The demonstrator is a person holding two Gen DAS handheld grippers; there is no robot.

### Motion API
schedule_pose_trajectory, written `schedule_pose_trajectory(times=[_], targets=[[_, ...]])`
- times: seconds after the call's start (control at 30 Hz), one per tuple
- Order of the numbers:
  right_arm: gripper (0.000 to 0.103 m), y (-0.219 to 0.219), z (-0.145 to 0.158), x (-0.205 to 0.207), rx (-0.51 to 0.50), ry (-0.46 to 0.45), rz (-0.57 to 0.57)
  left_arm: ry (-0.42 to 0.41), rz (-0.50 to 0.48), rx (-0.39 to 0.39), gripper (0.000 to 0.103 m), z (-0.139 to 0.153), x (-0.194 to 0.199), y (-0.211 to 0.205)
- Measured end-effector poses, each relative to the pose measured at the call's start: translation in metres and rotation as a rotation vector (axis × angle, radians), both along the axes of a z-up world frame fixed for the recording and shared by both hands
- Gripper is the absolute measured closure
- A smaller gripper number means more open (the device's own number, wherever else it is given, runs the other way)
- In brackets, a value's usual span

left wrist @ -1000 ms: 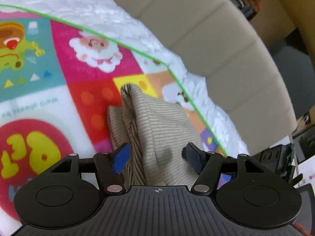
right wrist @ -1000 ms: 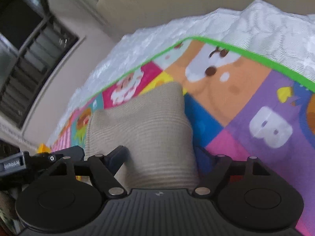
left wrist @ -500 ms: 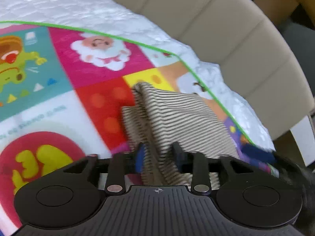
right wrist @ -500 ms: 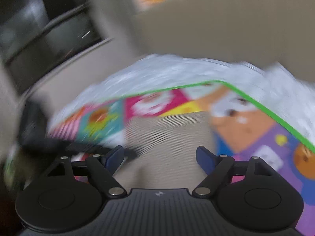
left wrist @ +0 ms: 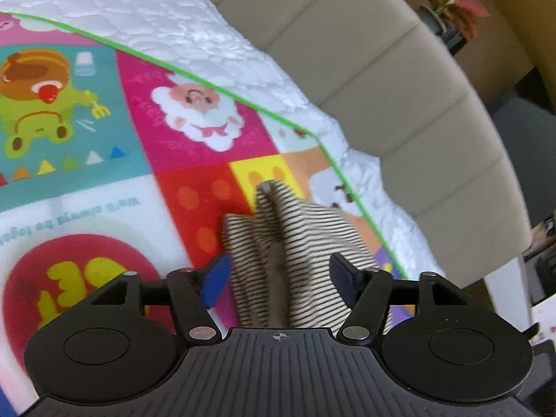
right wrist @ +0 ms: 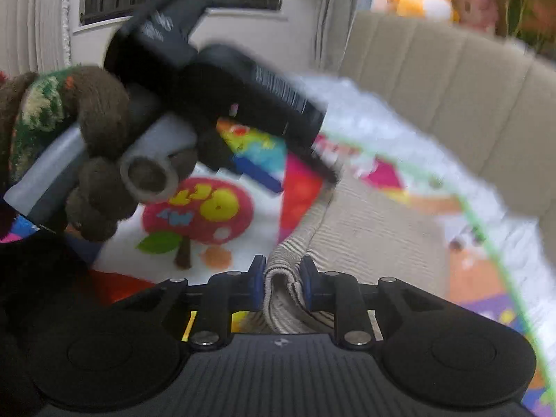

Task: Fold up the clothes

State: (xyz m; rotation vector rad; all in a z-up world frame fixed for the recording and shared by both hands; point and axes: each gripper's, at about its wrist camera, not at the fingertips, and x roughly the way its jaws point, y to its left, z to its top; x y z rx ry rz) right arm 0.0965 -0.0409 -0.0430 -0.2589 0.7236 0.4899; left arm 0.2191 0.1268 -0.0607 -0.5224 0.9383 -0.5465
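Beige headboard (left wrist: pixel 399 80) behind bed, white quilt (left wrist: pixel 166 24) on it. Cartoon mat (left wrist: pixel 104 160) with green border covers quilt. Striped garment (left wrist: pixel 295 239) lies bunched on mat near its far right corner, partly folded. Left tool (left wrist: pixel 278 274) spread wide, pads either side of garment, not gripping. Right tool (right wrist: pixel 283 285) pressed together, pinching a folded garment edge (right wrist: pixel 281 278). Left hand (right wrist: pixel 93 160) in brown glove shows in right view, holding left tool's handle.
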Motion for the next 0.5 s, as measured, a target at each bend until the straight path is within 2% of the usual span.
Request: schedule_pose_trajectory(times=[0.03,0.13,0.23,0.33,0.43,0.5], targets=[[0.082,-0.001,-0.006,0.002,0.012,0.024,-0.003,-0.004,-0.004,-0.012,0.029,0.002,0.0,0.0],[0.082,-0.001,-0.01,0.006,0.044,0.044,-0.009,-0.02,-0.03,0.017,0.026,0.002,-0.003,-0.009],[0.081,-0.001,-0.008,0.006,0.051,0.051,0.005,0.0,-0.048,0.027,0.025,-0.004,-0.001,-0.015],[0.074,-0.002,-0.007,0.006,0.057,0.051,0.02,0.003,-0.075,0.063,0.025,-0.012,-0.002,-0.023],[0.055,-0.008,0.002,0.004,0.091,0.044,0.021,0.011,-0.094,0.135,0.027,-0.021,-0.001,-0.029],[0.022,-0.017,0.012,0.003,0.117,0.026,0.006,0.02,-0.101,0.17,0.025,-0.027,-0.001,-0.032]])
